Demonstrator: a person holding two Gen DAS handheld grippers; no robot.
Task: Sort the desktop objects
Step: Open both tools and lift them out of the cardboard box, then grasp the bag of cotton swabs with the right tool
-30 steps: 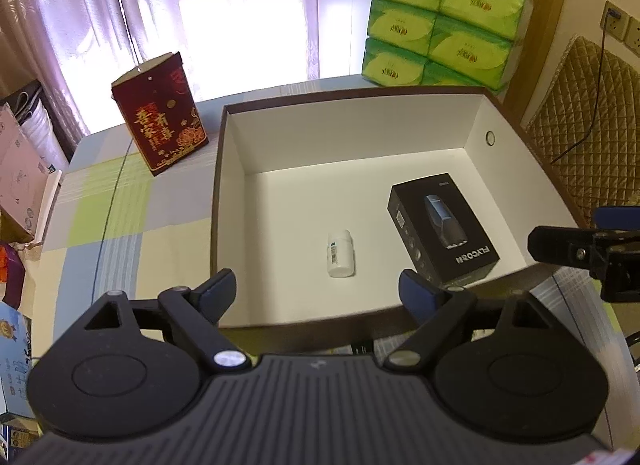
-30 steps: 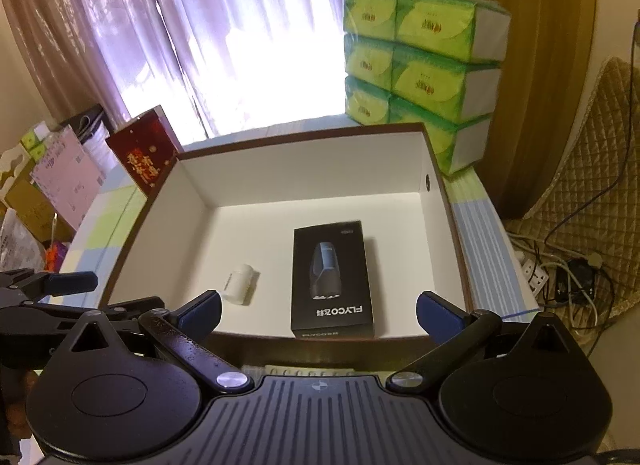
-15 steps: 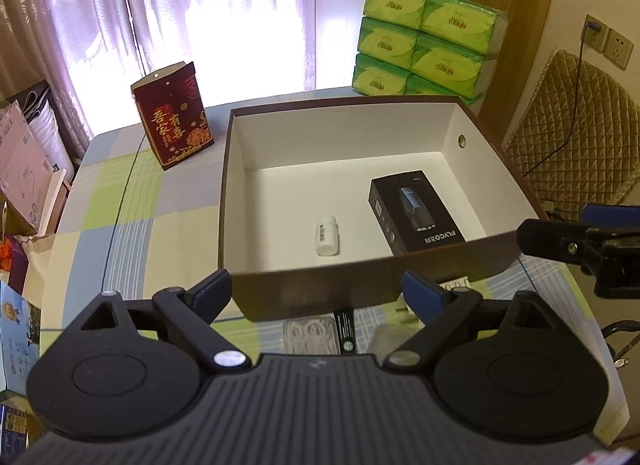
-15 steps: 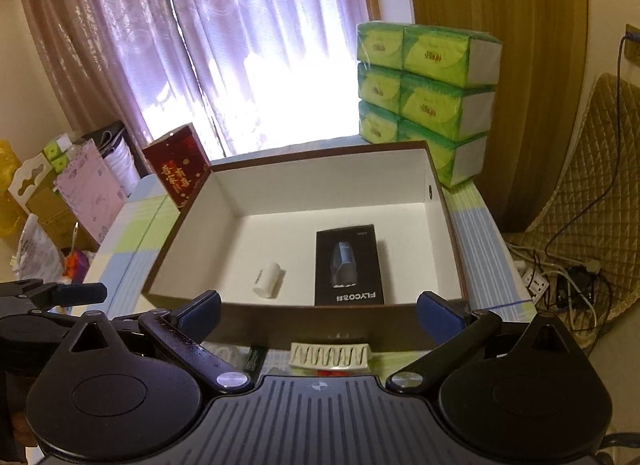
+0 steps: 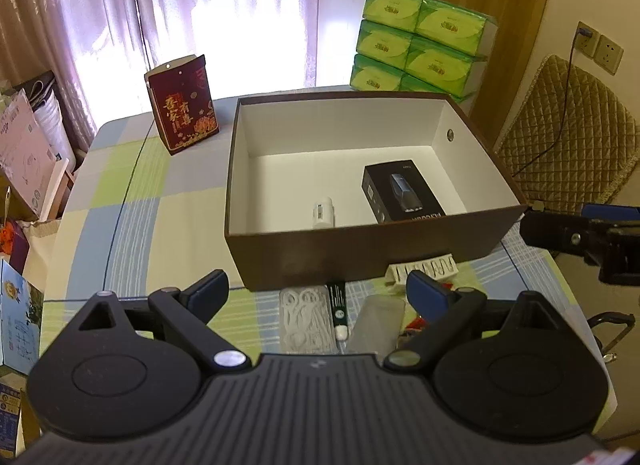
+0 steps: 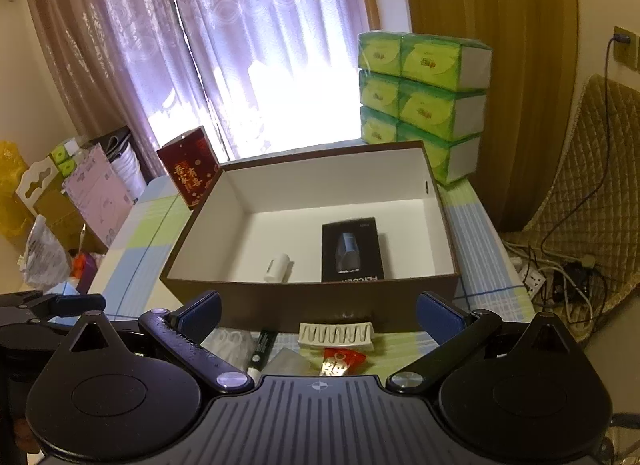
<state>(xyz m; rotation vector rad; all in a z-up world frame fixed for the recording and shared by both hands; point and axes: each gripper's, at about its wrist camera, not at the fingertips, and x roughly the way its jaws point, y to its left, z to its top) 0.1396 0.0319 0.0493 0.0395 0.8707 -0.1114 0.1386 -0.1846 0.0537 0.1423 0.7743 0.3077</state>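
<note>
A brown box with a white inside stands on the checked tablecloth. In it lie a black FLYCO carton and a small white bottle. On the table in front of the box lie a white packet, a dark green tube, a grey pouch, a white ridged dish and a red packet. My left gripper hovers over these loose items; its jaws are opening with nothing between them. My right gripper is beside it, open and empty.
A red gift box stands at the table's far left. Stacked green tissue packs are behind the brown box. A quilted chair and floor cables are on the right. Bags and cartons crowd the left.
Both grippers have drawn back from the box and risen a little. The loose items in front of the box have come into view. The left jaws stand slightly wider.
</note>
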